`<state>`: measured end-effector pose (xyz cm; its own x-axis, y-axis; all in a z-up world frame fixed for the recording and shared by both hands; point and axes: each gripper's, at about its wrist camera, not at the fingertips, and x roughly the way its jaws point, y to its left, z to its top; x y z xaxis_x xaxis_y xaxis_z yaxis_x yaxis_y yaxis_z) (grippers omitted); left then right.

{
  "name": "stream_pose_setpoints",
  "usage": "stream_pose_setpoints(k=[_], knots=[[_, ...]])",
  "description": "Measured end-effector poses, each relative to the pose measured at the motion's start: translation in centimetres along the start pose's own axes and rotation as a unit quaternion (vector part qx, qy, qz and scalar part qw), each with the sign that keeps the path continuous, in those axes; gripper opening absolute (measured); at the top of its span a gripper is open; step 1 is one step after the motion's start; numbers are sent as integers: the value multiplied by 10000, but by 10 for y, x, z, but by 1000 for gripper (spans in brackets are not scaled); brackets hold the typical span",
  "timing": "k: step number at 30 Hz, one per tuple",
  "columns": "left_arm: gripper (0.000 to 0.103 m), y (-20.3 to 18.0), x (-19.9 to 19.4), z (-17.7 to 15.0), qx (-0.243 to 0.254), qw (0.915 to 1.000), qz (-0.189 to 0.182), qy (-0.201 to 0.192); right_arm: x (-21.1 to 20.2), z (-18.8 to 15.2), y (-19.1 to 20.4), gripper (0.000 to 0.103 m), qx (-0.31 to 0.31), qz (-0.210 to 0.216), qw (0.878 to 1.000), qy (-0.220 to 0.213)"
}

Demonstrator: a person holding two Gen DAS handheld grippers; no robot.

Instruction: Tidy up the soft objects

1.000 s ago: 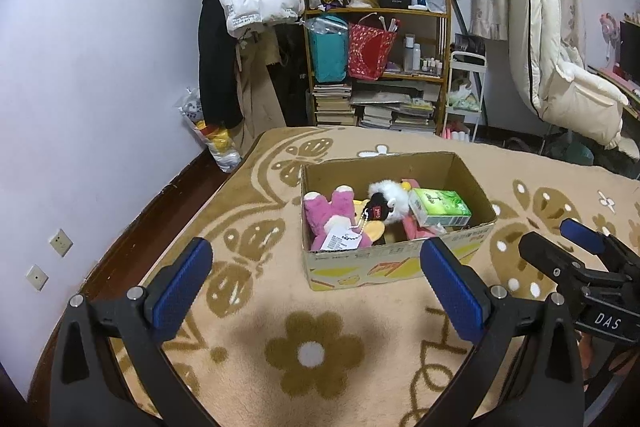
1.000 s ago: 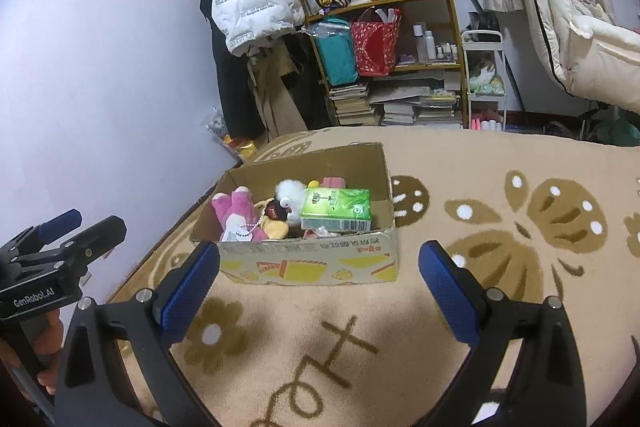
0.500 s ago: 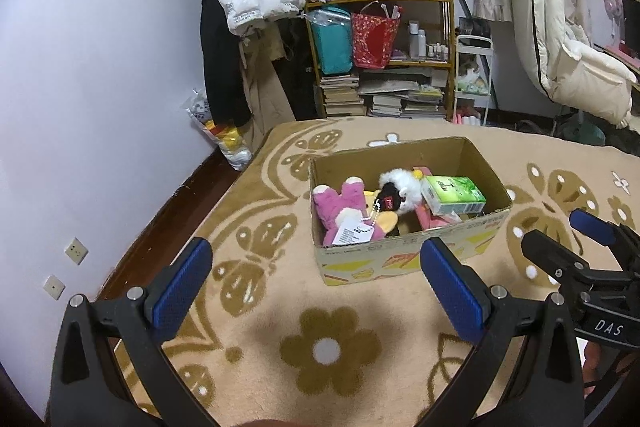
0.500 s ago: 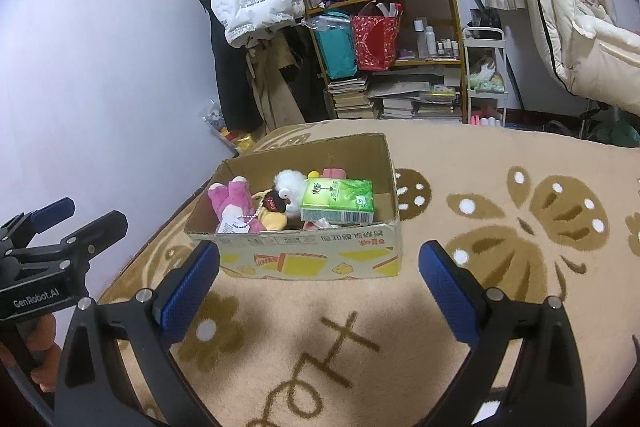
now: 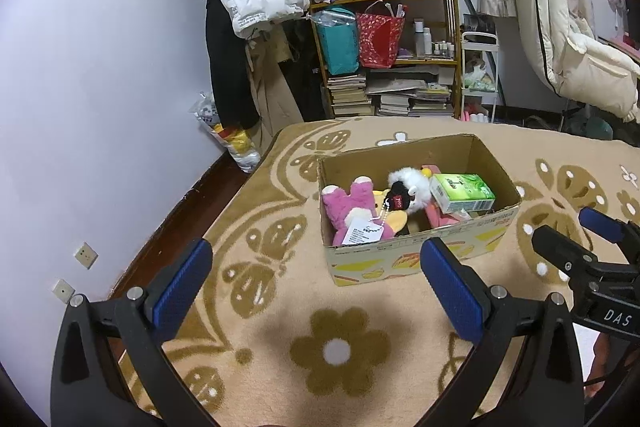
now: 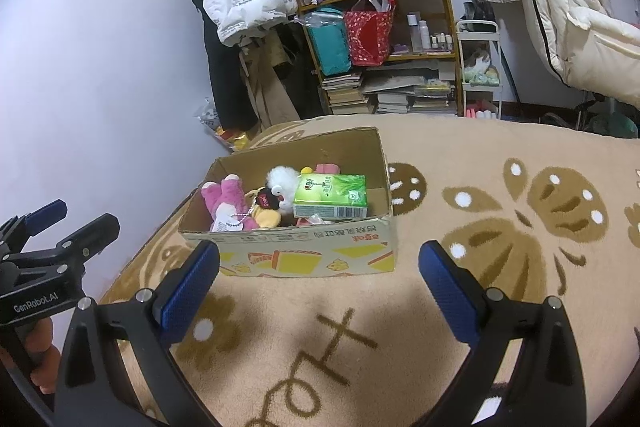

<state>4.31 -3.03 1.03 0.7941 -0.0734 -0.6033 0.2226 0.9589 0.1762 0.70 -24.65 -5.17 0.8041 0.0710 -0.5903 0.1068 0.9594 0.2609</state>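
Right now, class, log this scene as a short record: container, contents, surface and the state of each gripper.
container: open cardboard box
contents: pink plush toy, white fluffy toy, yellow plush, green tissue pack
surface: beige patterned carpet
left gripper: open, empty, short of the box
right gripper: open, empty, short of the box

Cardboard box (image 5: 416, 259) on blanket (image 5: 280, 307), ahead of both grippers. Inside: plush toy (image 5: 348, 207) left, tissue pack (image 5: 462, 191) right. Shelf (image 5: 384, 55) behind.
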Motion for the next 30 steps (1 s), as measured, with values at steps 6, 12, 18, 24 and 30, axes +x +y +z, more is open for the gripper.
stream_pose_setpoints(k=[6,12,18,24,30], knots=[[103,4,1,0,-49,10000,4,8,1,1,0,103,-5,-11,10000,5],[103,5,2,1,-61,10000,24,11,0,0,-1,103,10,-18,10000,-5],[103,4,2,1,-65,10000,31,13,0,1,-1,103,2,-6,10000,3],[103,4,3,0,-67,10000,21,24,0,0,-1,103,9,-24,10000,-7],[103,3,4,-2,-49,10000,31,35,0,0,-1,103,21,-22,10000,-9]])
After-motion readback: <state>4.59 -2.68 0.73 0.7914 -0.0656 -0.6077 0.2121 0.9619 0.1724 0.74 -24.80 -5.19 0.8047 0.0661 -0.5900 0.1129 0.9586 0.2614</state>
